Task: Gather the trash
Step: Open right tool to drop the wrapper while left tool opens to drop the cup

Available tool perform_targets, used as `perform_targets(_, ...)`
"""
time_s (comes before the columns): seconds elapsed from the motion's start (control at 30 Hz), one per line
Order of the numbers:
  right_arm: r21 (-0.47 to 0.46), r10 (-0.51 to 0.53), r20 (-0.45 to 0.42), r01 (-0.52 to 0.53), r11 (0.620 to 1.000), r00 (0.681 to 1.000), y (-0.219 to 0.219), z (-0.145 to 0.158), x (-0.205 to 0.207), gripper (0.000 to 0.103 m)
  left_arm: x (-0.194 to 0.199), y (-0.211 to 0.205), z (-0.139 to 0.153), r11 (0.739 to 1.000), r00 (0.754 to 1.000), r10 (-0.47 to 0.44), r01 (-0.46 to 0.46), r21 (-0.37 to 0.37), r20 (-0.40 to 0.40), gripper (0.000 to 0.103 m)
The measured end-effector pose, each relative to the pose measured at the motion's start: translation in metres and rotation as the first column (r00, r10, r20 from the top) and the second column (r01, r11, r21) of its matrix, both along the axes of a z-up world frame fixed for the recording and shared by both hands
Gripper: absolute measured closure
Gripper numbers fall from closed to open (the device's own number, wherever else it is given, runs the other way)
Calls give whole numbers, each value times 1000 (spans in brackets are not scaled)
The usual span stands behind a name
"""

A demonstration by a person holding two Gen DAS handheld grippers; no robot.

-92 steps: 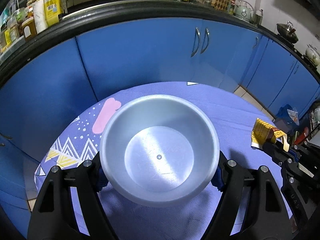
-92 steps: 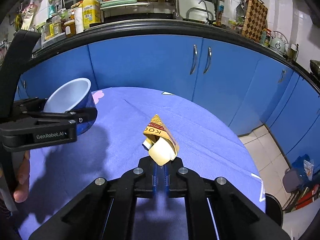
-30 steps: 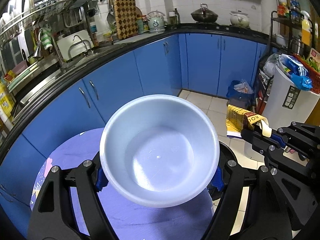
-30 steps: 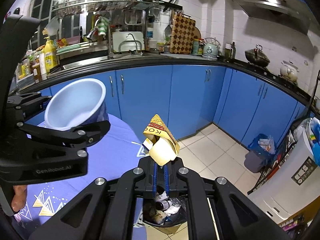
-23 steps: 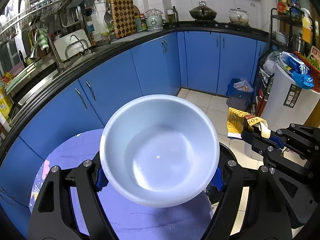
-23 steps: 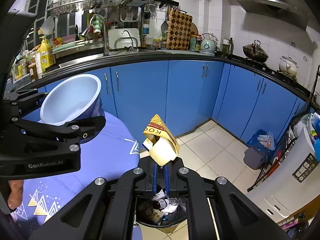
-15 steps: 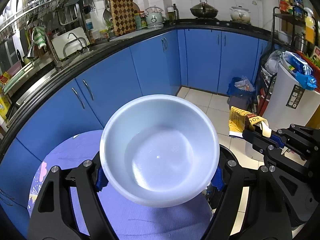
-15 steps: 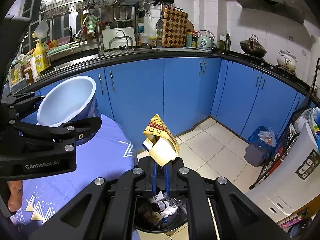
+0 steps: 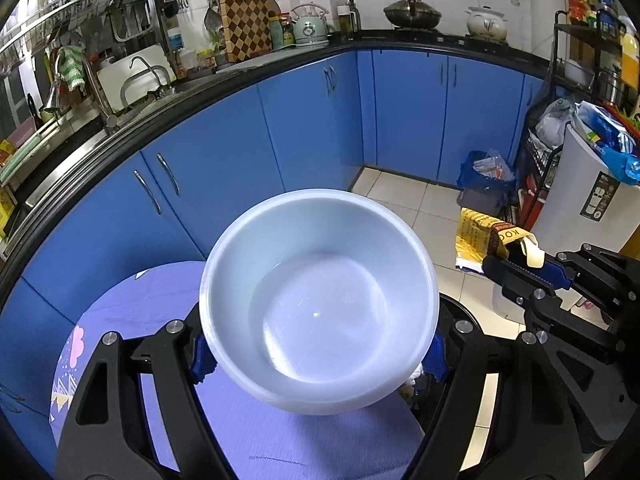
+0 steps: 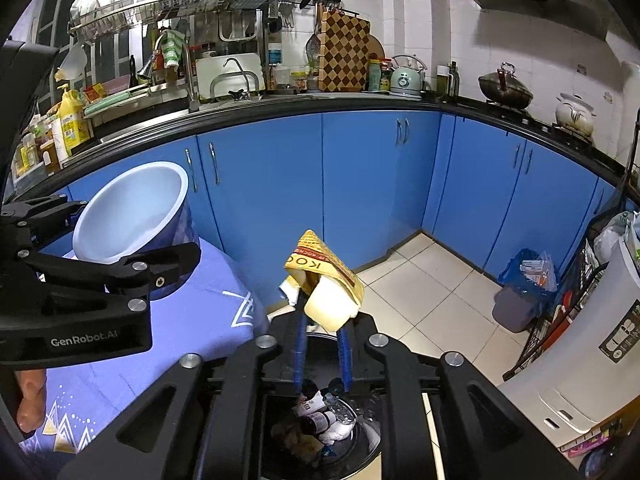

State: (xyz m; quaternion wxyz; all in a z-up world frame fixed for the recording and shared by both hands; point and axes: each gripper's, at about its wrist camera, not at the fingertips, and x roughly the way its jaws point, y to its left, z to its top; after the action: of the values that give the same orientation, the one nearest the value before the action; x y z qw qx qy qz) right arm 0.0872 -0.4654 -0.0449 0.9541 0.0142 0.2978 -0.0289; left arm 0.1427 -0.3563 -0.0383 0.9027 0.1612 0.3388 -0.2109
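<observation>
Left wrist view: the left hand-held gripper [image 9: 318, 360] has its two fingers spread wide and clamped against the sides of a pale blue bowl [image 9: 318, 300], whose mouth faces the camera and shows an empty, glossy inside. Blue pads sit against the bowl's lower sides. Beneath the bowl lies the round bench under a purple patterned cloth [image 9: 132, 320], and part of a black trash bin [image 9: 460, 312] rim peeks out at the bowl's right edge, past the bench. To the right, the right hand-held gripper [image 9: 520, 264] pinches a crumpled yellow wrapper [image 9: 480, 236] with red-brown print, held in the air above the tiled floor [image 9: 404, 200]. Blue cabinets [image 9: 304, 128] curve behind, and a white appliance [image 9: 584, 208] stands at far right

Right wrist view: the right hand-held gripper [image 10: 322, 356] has its blue-padded fingers close together with a narrow gap, pinching the lower end of the yellow wrapper [image 10: 324, 280], which stands up folded above the tips. Directly below the fingers is the open black trash bin [image 10: 372, 440], already holding bottles and crumpled scraps. At left the left hand-held gripper [image 10: 132, 236] grips the bowl [image 10: 132, 212], tilted with its mouth toward the upper right, over the purple cloth [image 10: 192, 320]. A small blue-lined bin [image 10: 524, 288] sits by the cabinets at right
</observation>
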Motion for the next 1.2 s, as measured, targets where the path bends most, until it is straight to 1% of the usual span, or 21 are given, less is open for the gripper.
perform_targets(0.07, -2, -11, 0, 11, 1000, 1000, -2, -1, 2, 75, 2, -1, -1, 1000, 1000, 2, -2, 1, 0, 26)
perform_targets(0.1, -4, -16, 3, 16, 1000, 1000, -3, -1, 3, 72, 3, -2, -1, 1000, 1000, 3, -3, 1, -2, 26)
perform_targets(0.17, -21, -39, 12, 39, 999, 999, -4, -1, 3, 43, 5, -3, -1, 1000, 1000, 8, -8, 1, -3, 26)
perform_targets(0.23, -46, -77, 41, 79, 996, 996, -7, 1, 1, 31, 9, -2, -2, 1000, 1000, 14, -14, 0, -7, 26)
perform_targets(0.33, -60, -101, 57, 105, 993, 993, -10, 3, -1, 19, 12, -2, -3, 1000, 1000, 20, -20, 0, -15, 26)
perform_targets(0.43, -91, -132, 61, 137, 986, 989, -13, 3, -2, 17, 12, -5, -3, 1000, 1000, 14, -14, 4, -13, 26)
perform_targets(0.77, -101, -172, 76, 179, 979, 982, -29, 6, -18, 17, 8, -19, 2, 1000, 1000, -13, 13, 6, 0, 26)
perform_targets(0.9, -110, -193, 80, 202, 973, 978, -36, 9, -25, 17, 4, -30, 3, 999, 999, -32, 32, 6, 2, 26)
perform_targets(1.2, -128, -276, 81, 285, 950, 958, -69, 8, -50, 17, -7, -61, 1, 996, 997, -83, 83, 7, -2, 26)
